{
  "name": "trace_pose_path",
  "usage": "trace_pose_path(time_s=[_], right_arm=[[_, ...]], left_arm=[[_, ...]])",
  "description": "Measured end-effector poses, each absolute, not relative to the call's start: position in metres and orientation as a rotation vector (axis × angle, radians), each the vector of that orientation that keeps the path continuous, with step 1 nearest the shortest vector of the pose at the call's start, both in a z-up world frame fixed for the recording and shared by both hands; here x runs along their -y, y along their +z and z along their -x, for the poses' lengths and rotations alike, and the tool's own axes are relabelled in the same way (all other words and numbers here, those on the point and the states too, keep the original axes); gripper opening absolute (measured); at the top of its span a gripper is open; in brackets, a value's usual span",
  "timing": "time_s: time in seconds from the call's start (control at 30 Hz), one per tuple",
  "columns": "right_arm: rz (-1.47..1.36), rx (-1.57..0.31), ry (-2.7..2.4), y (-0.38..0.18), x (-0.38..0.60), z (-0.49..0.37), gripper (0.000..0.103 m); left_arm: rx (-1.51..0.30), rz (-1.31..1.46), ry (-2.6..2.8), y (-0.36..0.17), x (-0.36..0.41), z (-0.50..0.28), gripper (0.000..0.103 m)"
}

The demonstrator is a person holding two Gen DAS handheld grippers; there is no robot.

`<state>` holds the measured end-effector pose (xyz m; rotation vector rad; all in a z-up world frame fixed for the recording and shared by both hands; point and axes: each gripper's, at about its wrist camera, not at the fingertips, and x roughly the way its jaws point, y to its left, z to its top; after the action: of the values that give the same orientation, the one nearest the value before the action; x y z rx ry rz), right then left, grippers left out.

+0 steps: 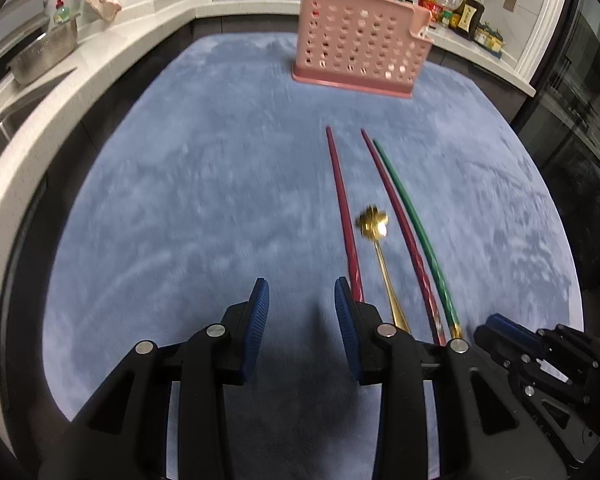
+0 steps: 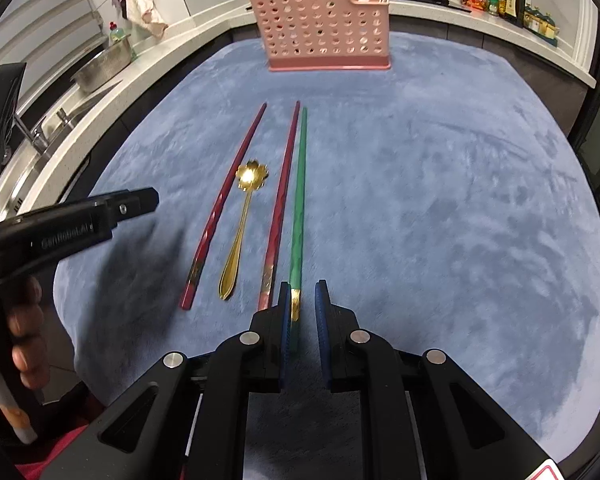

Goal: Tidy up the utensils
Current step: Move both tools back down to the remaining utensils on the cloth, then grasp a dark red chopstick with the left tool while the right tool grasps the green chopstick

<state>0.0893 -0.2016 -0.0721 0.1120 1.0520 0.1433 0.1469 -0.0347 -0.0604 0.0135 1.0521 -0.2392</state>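
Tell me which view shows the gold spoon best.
The right wrist view: the gold spoon lies whole, from flower-shaped bowl to handle tip. In the left wrist view its bowl is blurred and its handle end is hidden behind the left claw.

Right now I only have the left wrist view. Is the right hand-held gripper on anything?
Observer: The gold-banded end of the green chopstick lies between the jaws of the right hand-held gripper. It sits against one jaw, and a gap shows at the other.
Reviewer: My own gripper hides the spoon's handle tip. Does it touch a chopstick?
Observer: No. The spoon lies apart from both, between the left red chopstick and the right red chopstick.
Reviewer: Which of those four reaches nearest the camera?
Observer: The green chopstick. It runs down between the jaws, past the other three ends.
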Motion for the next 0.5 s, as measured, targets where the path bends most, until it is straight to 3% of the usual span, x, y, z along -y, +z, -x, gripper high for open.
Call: trace_pose_path(time_s=[0.3,0.5], right_arm=[[-0.124,-1.083,0.158,-0.082,0.199,-0.09,0.014],[-0.136,-1.095,0.155,-0.088,0.199,-0.094,0.014]], left_arm=[[-1.103,-0.006,-0.258,-0.076,0.039,-0.136,0.044],[-1.123,-0.022,-0.274,-0.082,0.044,-0.133,0.045]])
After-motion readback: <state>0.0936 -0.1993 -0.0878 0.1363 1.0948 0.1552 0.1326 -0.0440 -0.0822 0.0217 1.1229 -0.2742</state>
